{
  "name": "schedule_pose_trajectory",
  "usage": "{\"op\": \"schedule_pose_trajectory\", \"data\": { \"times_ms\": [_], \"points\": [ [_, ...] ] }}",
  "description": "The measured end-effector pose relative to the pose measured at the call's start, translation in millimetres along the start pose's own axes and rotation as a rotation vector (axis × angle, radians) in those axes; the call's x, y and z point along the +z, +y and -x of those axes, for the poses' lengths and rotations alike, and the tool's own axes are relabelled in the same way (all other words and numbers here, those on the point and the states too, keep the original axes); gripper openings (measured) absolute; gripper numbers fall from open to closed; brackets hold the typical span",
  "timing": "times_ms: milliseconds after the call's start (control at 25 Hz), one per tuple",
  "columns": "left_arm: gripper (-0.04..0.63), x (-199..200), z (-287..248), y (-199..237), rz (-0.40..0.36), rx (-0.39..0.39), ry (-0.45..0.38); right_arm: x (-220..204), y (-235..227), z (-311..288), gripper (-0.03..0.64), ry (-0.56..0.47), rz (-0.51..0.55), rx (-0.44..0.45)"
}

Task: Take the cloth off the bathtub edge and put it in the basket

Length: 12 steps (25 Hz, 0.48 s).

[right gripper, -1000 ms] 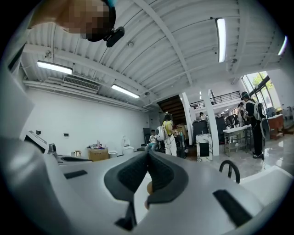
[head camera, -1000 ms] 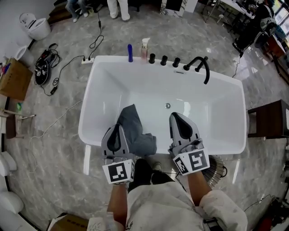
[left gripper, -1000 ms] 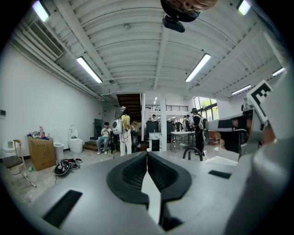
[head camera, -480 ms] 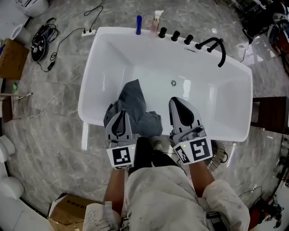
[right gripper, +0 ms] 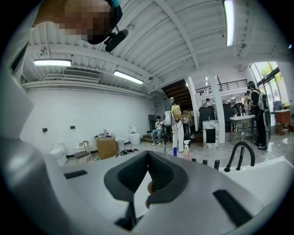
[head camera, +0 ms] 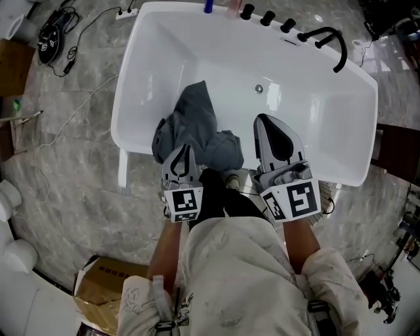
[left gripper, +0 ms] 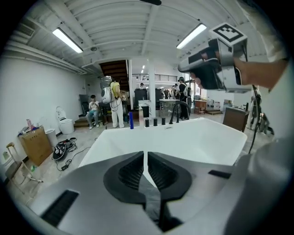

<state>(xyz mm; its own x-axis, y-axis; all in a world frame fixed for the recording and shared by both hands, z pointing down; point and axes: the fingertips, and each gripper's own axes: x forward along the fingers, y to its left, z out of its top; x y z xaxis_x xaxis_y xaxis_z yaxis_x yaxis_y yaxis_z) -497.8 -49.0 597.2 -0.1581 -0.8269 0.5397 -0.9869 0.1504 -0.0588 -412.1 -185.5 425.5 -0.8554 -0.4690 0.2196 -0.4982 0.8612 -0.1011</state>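
The grey cloth [head camera: 197,128] lies bunched over the near edge of the white bathtub [head camera: 121,111], one end reaching down into the tub. My left gripper [head camera: 186,149] sits at the cloth's near side, shut, and in the left gripper view [left gripper: 144,156] a strip of the grey cloth [left gripper: 151,197] shows pinched between its jaws. To the right, my right gripper [head camera: 264,119] hovers over the tub's near edge, shut and holding nothing [right gripper: 147,153]. A wire basket [head camera: 328,202] peeks out on the floor behind the right gripper, mostly hidden.
A black faucet [head camera: 328,39] and black knobs [head camera: 267,18] stand on the tub's far rim. A dark wooden stool [head camera: 397,154] is at the right. Cables [head camera: 52,33] lie on the floor at the left, a cardboard box [head camera: 98,289] behind me. People stand far off [left gripper: 112,98].
The head view has tipped down, so the tub sits higher in the frame. Both grippers have drawn back to the near rim, and the cloth has bunched up at the left gripper.
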Motion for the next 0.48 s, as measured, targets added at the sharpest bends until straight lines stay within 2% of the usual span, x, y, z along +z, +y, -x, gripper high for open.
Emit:
{"op": "schedule_pose_trajectory", "data": {
  "times_ms": [280, 480],
  "points": [
    [0.016, -58, -9, -10, -0.058, -0.062, 0.128, -13, 5, -6, -0.012, 0.032, -0.004, 0.009],
    [0.132, -102, -16, -23, -0.133, -0.142, 0.237, -15, 5, -8, -0.012, 0.042, -0.003, 0.005]
  ]
}}
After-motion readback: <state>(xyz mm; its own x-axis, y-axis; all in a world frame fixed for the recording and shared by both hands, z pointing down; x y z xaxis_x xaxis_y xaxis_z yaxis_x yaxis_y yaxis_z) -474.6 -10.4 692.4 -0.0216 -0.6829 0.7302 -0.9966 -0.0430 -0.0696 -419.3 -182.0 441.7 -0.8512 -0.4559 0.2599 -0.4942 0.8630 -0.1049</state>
